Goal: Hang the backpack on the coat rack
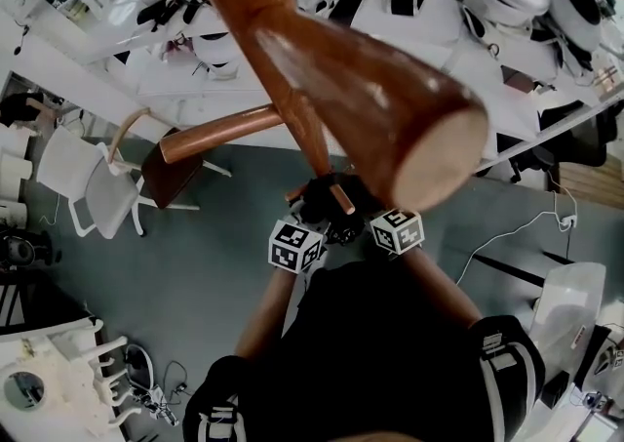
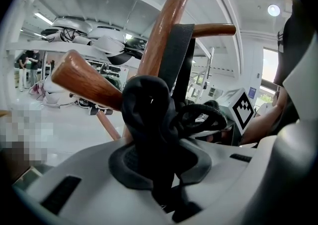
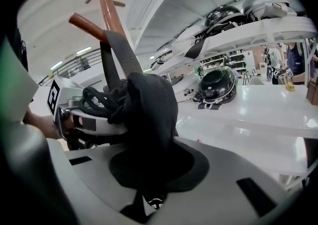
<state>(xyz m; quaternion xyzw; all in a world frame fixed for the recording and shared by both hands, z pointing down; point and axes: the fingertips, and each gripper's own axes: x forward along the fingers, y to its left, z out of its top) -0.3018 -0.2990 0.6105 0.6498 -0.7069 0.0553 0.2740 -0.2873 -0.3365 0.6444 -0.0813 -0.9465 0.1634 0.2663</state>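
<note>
**Operator:** What are my tongs doing?

**Observer:** Your left tongs (image 2: 154,169) are clamping a bunched fold of the black backpack (image 2: 146,105). The jaws are standing only a little apart, with the cloth filling the gap. Your right tongs (image 3: 156,174) are pinching the same black bundle from the other side, and nothing else is sitting between them.

**Operator:** How are they sitting to one another?

**Observer:** They are meeting almost tip to tip, just beside the coat rack (image 1: 322,69).

**Operator:** And where is the backpack?

**Observer:** You are holding it up against the wooden pole (image 2: 164,25). Its grey strap (image 2: 176,52) is running up along the pole to where a thin peg (image 2: 213,30) is branching off. I cannot tell whether it is hooking over that peg.

**Operator:** What is lying round about?

**Observer:** A thick peg (image 2: 87,82) is jutting out on your left. Past your right tongs a white worktop (image 3: 258,105) is carrying a black helmet (image 3: 218,82). Far below you a white chair (image 1: 93,186) is standing on the grey floor (image 1: 214,284).
</note>
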